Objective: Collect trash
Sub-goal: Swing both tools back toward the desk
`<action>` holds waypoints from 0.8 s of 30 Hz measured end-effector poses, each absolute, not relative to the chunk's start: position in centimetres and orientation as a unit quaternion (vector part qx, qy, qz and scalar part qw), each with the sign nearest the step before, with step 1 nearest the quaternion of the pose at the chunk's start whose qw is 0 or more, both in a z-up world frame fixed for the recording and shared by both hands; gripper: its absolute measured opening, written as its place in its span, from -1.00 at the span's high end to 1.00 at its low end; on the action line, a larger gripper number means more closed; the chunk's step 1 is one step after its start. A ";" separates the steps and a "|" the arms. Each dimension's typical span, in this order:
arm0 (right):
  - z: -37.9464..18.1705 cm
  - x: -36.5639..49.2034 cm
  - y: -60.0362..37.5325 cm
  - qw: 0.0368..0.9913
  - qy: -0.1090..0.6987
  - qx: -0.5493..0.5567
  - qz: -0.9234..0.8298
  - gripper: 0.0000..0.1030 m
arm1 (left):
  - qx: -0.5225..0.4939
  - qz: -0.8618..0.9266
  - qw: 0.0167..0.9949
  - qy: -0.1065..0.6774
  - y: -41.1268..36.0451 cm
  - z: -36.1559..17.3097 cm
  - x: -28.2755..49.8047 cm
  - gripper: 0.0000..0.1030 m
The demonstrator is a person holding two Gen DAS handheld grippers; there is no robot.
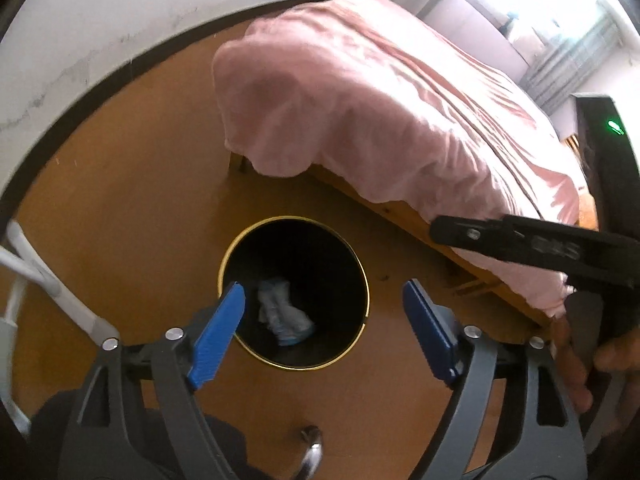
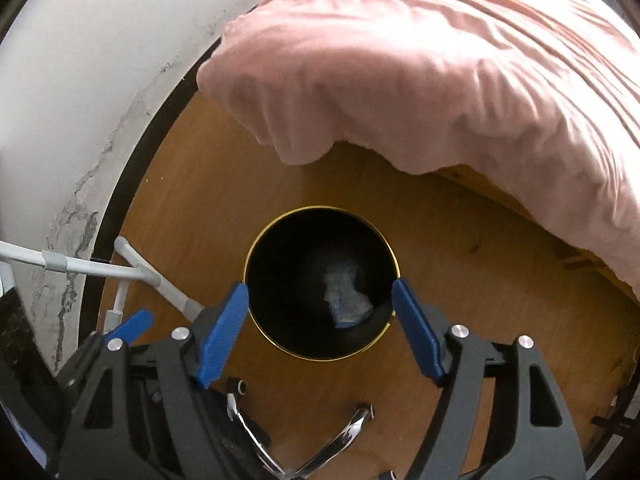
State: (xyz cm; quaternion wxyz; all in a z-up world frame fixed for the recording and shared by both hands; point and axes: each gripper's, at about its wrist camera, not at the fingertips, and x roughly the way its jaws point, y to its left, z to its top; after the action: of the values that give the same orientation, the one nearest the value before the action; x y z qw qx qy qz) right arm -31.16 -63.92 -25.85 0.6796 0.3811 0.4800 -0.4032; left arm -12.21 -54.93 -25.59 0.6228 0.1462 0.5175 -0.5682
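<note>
Where unseen rightward: green light (image 1: 612, 125).

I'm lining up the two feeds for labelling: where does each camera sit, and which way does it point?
Left wrist: on the left gripper, looking down at the black bin holding crumpled trash; the right gripper and a hand show at right.
Right wrist: on the right gripper, looking down into the same bin; the left gripper's blue tip shows at left.
Shared: bin, trash, pink bed cover, wooden floor.
</note>
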 end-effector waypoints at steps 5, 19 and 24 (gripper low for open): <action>-21.3 -30.1 -62.3 0.713 0.449 0.329 -0.426 -0.40 | 0.165 -0.566 0.670 0.451 -51.2 -18.5 -12.8 -0.79; -5.5 -12.4 -44.1 0.894 0.374 0.168 -0.181 -0.65 | 0.075 -0.350 0.858 0.369 -22.6 0.3 0.9 -0.81; -4.2 -4.1 -35.5 0.911 0.392 0.116 -0.047 -0.65 | 0.037 -0.204 0.904 0.374 -10.2 0.5 5.3 -0.81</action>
State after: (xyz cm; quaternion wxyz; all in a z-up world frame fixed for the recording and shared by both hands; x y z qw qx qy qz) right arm -4.07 -35.46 -4.22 0.9113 0.1158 0.3923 -0.0475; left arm 5.31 -10.16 0.47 0.9042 0.0371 0.3737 -0.2035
